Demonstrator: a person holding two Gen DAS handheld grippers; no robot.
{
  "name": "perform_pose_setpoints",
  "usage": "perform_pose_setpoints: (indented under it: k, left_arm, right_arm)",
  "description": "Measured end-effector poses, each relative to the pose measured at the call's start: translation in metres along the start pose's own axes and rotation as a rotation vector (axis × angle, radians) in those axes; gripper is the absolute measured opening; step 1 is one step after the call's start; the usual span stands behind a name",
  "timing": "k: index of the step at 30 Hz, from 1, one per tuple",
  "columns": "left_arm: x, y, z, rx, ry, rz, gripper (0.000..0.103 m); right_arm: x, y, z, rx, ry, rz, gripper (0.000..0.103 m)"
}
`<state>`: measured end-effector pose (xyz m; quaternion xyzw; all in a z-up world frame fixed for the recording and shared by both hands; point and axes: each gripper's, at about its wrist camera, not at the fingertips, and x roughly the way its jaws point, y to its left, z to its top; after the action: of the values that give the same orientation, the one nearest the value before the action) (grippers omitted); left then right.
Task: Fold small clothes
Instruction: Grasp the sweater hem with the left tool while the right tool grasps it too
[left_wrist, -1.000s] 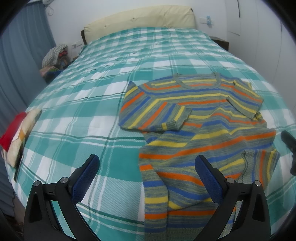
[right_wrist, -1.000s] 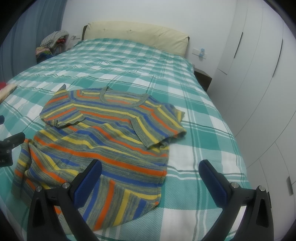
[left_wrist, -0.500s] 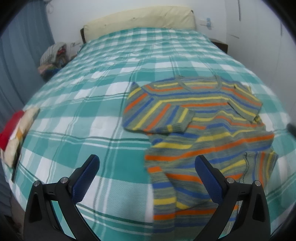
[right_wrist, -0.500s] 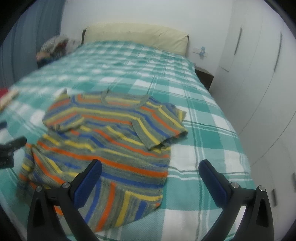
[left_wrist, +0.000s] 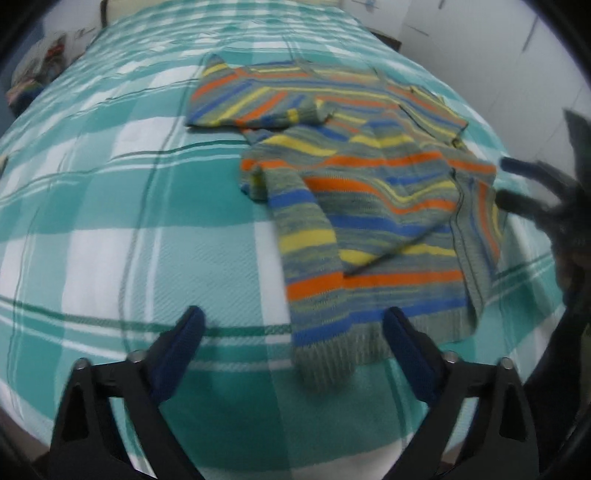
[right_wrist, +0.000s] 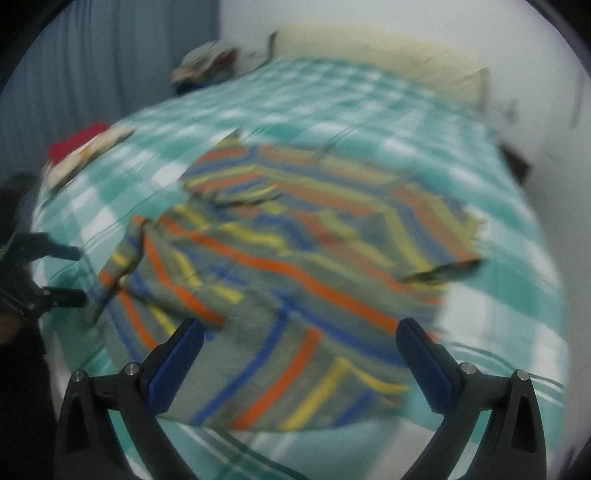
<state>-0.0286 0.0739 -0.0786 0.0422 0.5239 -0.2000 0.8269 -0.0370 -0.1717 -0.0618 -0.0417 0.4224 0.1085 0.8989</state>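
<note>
Striped sweater lay mid-frame on the plaid bed, long axis running up-frame. Left gripper, jaws just narrowing but empty, hung nearest its bottom-center hem; right gripper gaped empty.

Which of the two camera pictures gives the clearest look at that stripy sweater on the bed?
The left wrist view: the striped sweater is fairly sharp there, hem and folded sleeves readable. The right wrist view shows the whole sweater too, but smeared by motion blur.
</note>
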Motion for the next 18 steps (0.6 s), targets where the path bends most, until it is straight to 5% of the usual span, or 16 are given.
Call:
perform_pose_setpoints:
  k: [1,2,3,5,6,7,14,18]
  left_arm:
    - [0.002,0.001,0.000,0.003,0.009,0.001,0.074]
    - [0.006,0.002,0.000,-0.002,0.021,-0.001,0.069]
    - [0.009,0.005,-0.001,-0.015,0.033,-0.012,0.060]
    - [0.011,0.010,-0.004,-0.045,0.042,-0.056,0.038]
    - [0.010,0.010,-0.004,-0.053,0.046,-0.084,0.016]
    - [0.008,0.011,-0.005,-0.062,0.050,-0.110,0.008]
    - [-0.058,0.019,-0.030,-0.081,0.010,-0.235,0.007]
    - [-0.076,0.021,-0.048,-0.061,0.032,-0.236,0.007]
  right_arm:
    - [0.007,0.000,0.001,-0.004,0.012,0.015,0.097]
    - [0.017,0.001,0.002,-0.037,0.039,0.035,0.081]
    - [0.023,0.000,0.001,-0.059,0.067,0.046,0.048]
    - [0.035,-0.003,-0.003,-0.082,0.148,0.075,0.005]
    - [0.034,-0.004,-0.008,-0.086,0.175,0.081,0.004]
    - [0.027,-0.005,-0.011,-0.089,0.170,0.081,0.004]
    - [-0.093,-0.005,-0.049,-0.055,0.042,0.098,0.004]
    - [-0.130,-0.001,-0.094,-0.054,0.058,0.080,0.004]
